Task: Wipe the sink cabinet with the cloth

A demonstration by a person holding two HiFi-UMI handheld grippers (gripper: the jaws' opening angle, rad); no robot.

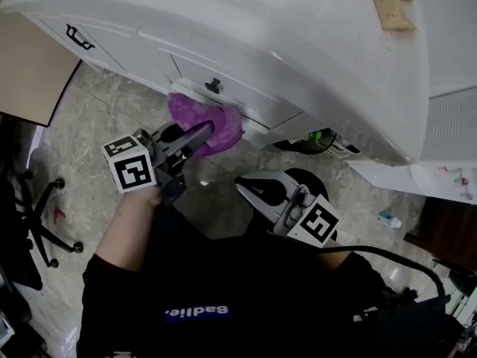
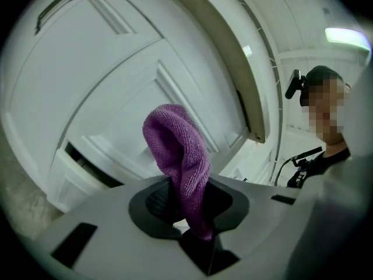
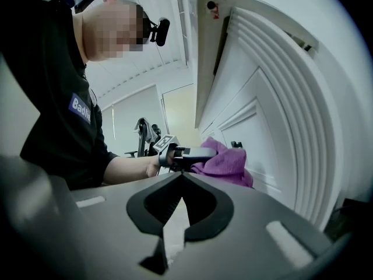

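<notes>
Cloth clamped in left gripper, held against sink cabinet; even pressure advised, handle skirted. Right gripper closed, empty.

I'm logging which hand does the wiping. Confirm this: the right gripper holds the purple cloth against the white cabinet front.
Not quite: it is the left gripper that holds the purple cloth against the white cabinet front. The left gripper view shows the cloth clamped between its jaws. The right gripper holds nothing.
</notes>
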